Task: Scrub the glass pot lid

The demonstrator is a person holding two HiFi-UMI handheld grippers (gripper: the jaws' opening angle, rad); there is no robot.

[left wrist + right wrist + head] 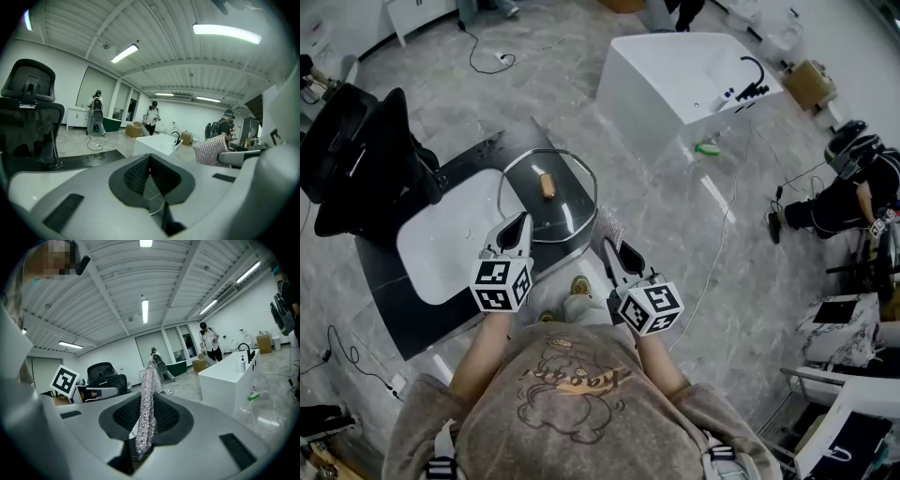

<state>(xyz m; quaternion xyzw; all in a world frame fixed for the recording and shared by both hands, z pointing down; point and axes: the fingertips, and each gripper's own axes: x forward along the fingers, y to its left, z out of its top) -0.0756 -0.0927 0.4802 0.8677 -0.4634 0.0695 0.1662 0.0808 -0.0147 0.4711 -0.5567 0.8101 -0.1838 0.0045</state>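
Note:
The glass pot lid (567,211), round with a brown knob (547,186) at its middle, hangs over the dark table's near edge. My left gripper (521,225) is shut on its near left rim. In the left gripper view the thin glass edge (153,193) sits pinched between the closed pads of the left gripper (149,161). My right gripper (611,251) is just right of the lid, shut on a silvery sparkly scrub cloth (607,228). In the right gripper view the cloth (148,394) stands upright out of the closed right gripper (145,427).
A dark table (389,281) carries a white basin (441,244). A black office chair (356,150) stands at the left. A white sink island (675,80) is beyond, a green item (708,148) on the floor beside it. A person (853,187) sits at right. Cables cross the floor.

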